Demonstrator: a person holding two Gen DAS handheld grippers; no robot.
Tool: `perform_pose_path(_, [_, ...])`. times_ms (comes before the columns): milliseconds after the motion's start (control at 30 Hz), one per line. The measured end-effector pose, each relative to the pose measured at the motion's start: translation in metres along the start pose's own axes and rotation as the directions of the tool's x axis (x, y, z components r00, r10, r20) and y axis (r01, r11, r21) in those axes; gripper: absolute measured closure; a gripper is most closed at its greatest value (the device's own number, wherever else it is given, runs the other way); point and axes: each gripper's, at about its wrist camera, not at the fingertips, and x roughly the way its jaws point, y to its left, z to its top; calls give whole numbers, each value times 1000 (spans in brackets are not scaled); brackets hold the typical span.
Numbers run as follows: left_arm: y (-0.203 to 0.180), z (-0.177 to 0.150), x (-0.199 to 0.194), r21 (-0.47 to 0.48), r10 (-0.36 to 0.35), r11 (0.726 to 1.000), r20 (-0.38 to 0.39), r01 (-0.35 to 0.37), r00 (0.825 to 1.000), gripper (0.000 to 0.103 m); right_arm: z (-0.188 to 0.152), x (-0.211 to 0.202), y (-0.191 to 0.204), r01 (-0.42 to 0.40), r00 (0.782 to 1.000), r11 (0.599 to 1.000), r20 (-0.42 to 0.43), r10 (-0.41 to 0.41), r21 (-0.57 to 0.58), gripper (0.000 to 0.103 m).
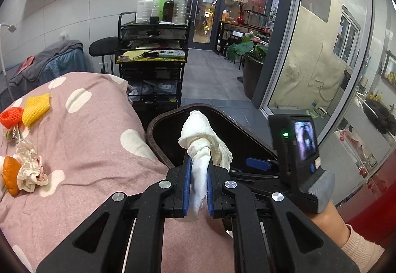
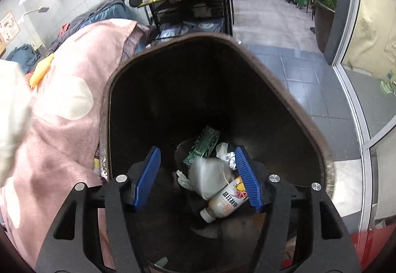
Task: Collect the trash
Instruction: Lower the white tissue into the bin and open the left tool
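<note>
Between the blue pads of the left tool (image 1: 198,181) sits a white tissue (image 1: 200,149), pinched tight; its crumpled upper part stands up above the fingertips and its lower end hangs down behind them. This tool is over the edge of the bed, just beside the dark trash bin (image 1: 158,124), whose open mouth lies right behind the tissue.

On the pink bedcover with white spots (image 1: 94,139) more trash waits at the left: a yellow foam net (image 1: 36,108), an orange-red foam net (image 1: 11,118) touching it, a crumpled paper (image 1: 29,169) and an orange peel (image 1: 11,177) next to that paper.

The right tool (image 2: 198,176) is spread wide and holds nothing. It is above the mouth of the trash bin (image 2: 118,89), looking down inside. At the bottom of the bin lie a white drink bottle (image 2: 227,201) with an orange label, a grey plastic bag (image 2: 210,176), a green wrapper (image 2: 203,146) and a small crumpled paper (image 2: 226,152), all piled close together. The bin stands against the side of the bed, on a grey tiled floor (image 2: 284,32). A black cart (image 1: 151,60) with bottles on top stands behind the bed.
</note>
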Motion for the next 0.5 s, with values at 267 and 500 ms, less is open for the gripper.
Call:
perform_pose_path(267, [-14, 14, 22, 9, -38, 999, -42, 39, 998, 92, 4, -38, -16, 17, 994, 997, 103, -24, 73, 33])
perform_pose_path(500, [-29, 15, 50, 9, -64, 998, -124, 65, 990, 92, 5, -62, -36, 42, 983, 986, 169, -69, 160, 25])
